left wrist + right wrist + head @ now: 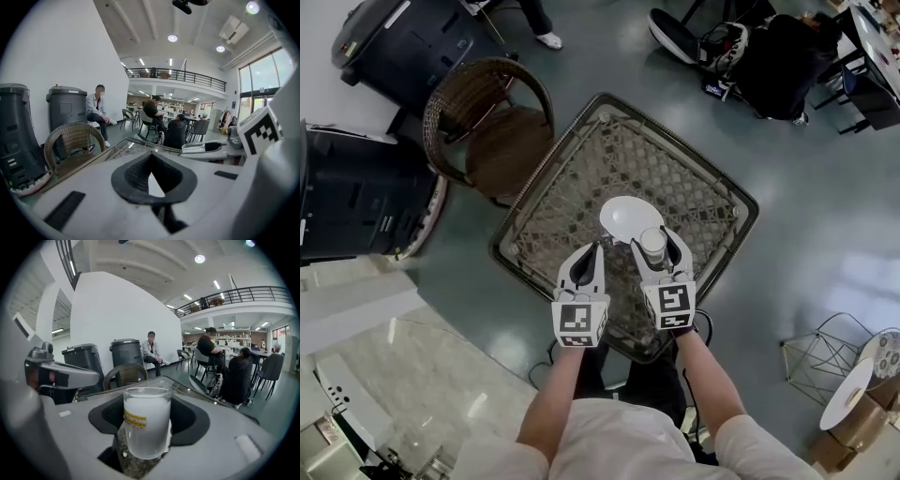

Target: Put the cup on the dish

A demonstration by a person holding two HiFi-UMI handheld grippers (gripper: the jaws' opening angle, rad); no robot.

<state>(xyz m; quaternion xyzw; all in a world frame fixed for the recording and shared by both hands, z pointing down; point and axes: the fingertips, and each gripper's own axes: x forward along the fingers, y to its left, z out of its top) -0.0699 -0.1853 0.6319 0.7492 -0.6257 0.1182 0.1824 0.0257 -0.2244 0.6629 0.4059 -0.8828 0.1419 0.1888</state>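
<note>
A clear glass cup (653,244) of milky white liquid with a yellow label stands upright between the jaws of my right gripper (657,240), which is shut on it. In the right gripper view the cup (146,423) fills the middle between the dark pads (105,416), with woven table mesh under it. A white dish (623,214) lies on the glass-topped woven table (727,192); the cup overlaps its near right rim. I cannot tell whether the cup touches anything below. My left gripper (597,247) is shut and empty, just left of the cup.
A wicker chair (487,122) stands at the table's far left, with black bins (356,187) beyond it. Bags and chairs (769,56) sit at the far right. A wire stool (825,352) is at the near right. People sit in the background.
</note>
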